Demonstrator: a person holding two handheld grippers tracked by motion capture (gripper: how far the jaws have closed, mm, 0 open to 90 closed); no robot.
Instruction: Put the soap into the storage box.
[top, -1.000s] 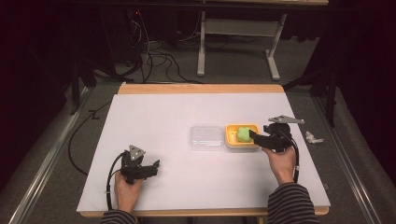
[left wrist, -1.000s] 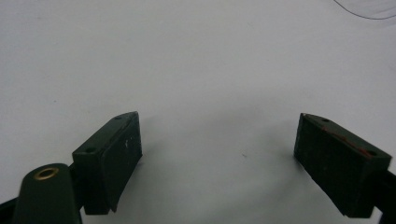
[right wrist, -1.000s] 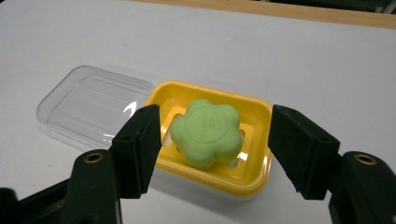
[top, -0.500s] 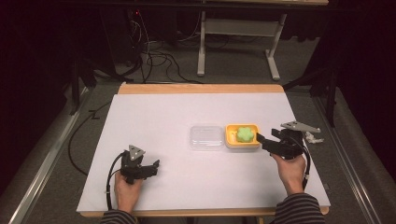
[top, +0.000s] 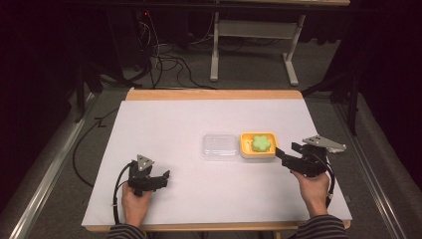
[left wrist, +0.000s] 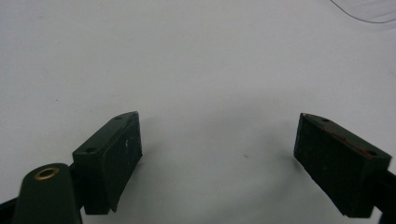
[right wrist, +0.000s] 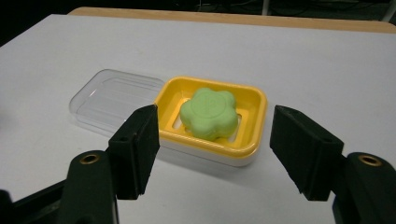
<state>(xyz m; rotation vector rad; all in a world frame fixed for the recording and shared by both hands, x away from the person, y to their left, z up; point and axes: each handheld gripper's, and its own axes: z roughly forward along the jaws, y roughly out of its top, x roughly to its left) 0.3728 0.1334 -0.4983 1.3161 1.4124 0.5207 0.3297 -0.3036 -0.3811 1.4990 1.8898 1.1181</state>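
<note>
A green flower-shaped soap [top: 260, 143] [right wrist: 208, 113] lies in a yellow soap dish [top: 259, 155] [right wrist: 212, 150] right of the table's middle. A clear plastic lid [top: 219, 147] [right wrist: 114, 100] lies flat against the dish's left side. My right gripper [top: 284, 149] [right wrist: 214, 111] hovers just right of the dish and points at it. Its jaws have just been opening and stand apart with nothing between them. Near the front left, my left gripper [top: 161, 178] [left wrist: 219, 126] rests low over the table with its jaws wide open and nothing between them.
A white sheet [top: 199, 119] covers the table, with a wooden edge [top: 214, 94] at the back. Cables trail from both grippers towards the front. A grey desk frame [top: 254, 45] and loose wires stand on the floor beyond the table.
The right gripper has drawn back to the right, away from the soap and off the dish, and its jaws have parted. The soap stays in the dish. The left gripper has not moved.
</note>
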